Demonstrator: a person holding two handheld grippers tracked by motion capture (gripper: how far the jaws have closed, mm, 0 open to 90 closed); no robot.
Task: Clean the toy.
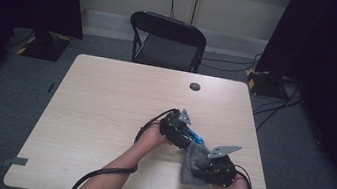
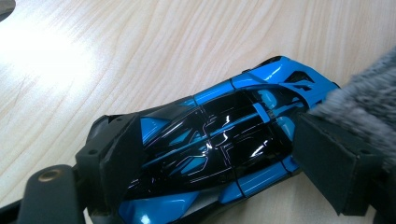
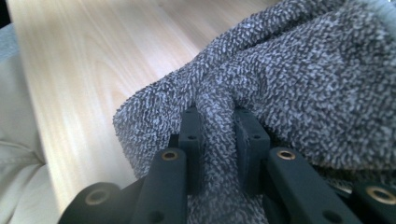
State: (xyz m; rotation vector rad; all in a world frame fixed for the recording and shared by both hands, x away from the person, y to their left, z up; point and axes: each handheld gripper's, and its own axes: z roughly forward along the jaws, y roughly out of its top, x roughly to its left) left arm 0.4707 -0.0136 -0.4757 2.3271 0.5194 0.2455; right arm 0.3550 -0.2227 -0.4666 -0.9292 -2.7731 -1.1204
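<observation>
A glossy blue and black toy car (image 2: pixel 219 149) lies between the two black pads of my left gripper (image 2: pixel 224 158), which is shut on its sides. In the high view the car (image 1: pixel 196 138) shows as a blue strip just past the left gripper (image 1: pixel 189 137), right of the table's middle. A grey fuzzy cloth (image 3: pixel 289 84) is pinched in a fold by my right gripper (image 3: pixel 218 140), which is shut on it. The cloth (image 1: pixel 191 171) rests on the table beside the right gripper (image 1: pixel 199 162) and touches the car's far end (image 2: pixel 327 91).
The light wooden table (image 1: pixel 102 115) has a round cable hole (image 1: pixel 195 86) near its far edge and grey tape marks at its near corners (image 1: pixel 19 160). A black folding chair (image 1: pixel 167 41) stands behind it. Dark curtains hang at both sides, and cables lie on the floor.
</observation>
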